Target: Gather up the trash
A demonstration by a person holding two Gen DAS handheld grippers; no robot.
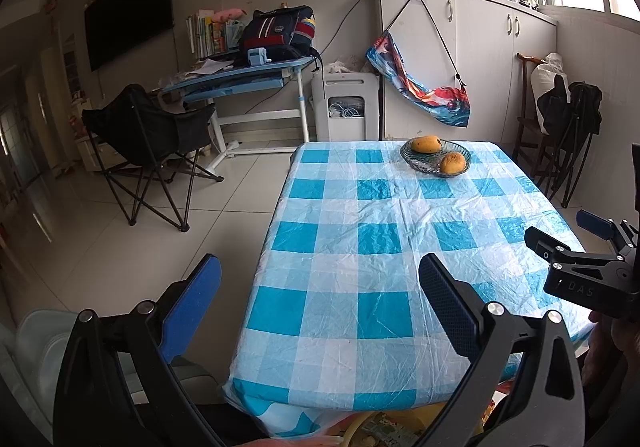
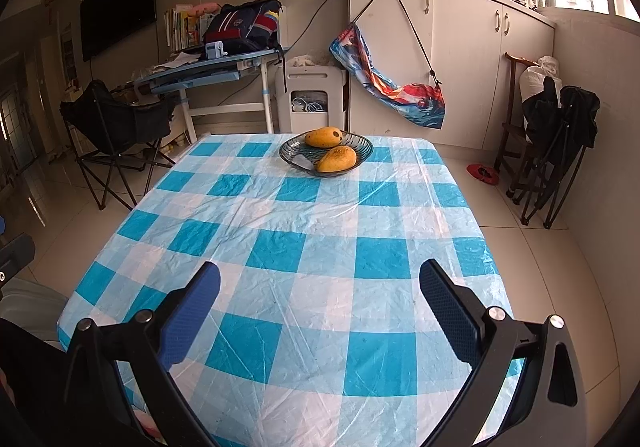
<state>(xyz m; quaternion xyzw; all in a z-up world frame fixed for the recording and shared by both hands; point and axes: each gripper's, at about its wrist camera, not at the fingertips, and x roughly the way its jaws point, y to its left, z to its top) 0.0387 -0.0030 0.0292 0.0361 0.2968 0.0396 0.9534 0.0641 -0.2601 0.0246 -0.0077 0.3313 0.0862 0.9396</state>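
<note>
Left gripper [image 1: 320, 311]: jaws spread wide, nothing between the pads. It sits at the bottom of the left wrist view, over the near left edge of the table [image 1: 280, 387], with one finger over the floor and the other over the checked tablecloth [image 1: 360, 239].

Right gripper [image 2: 320, 311]: jaws likewise spread wide and empty. It hangs over the near middle of the cloth in the right wrist view, and also appears at the right edge of the left wrist view.

Table contents: the only items on the cloth are a glass bowl [image 2: 360, 161] in the upper centre of the right wrist view, holding two mangoes [image 2: 336, 159], and what may be a pale scrap in the bowl's near left part; its nature cannot be confirmed. No loose trash is visible on the cloth.

Trash location: undetermined. At the bottom edge of the left wrist view, below the table edge, a yellow rim [image 1: 362, 429] with coloured printed material inside is partly visible; it may be a bin or collected waste.

Governing relation: the bowl lies straight ahead of both grippers, well apart, at the far end. The right gripper is centred on it and appears the better placed. The mangoes' long axes run roughly left to right across the frame.
</note>
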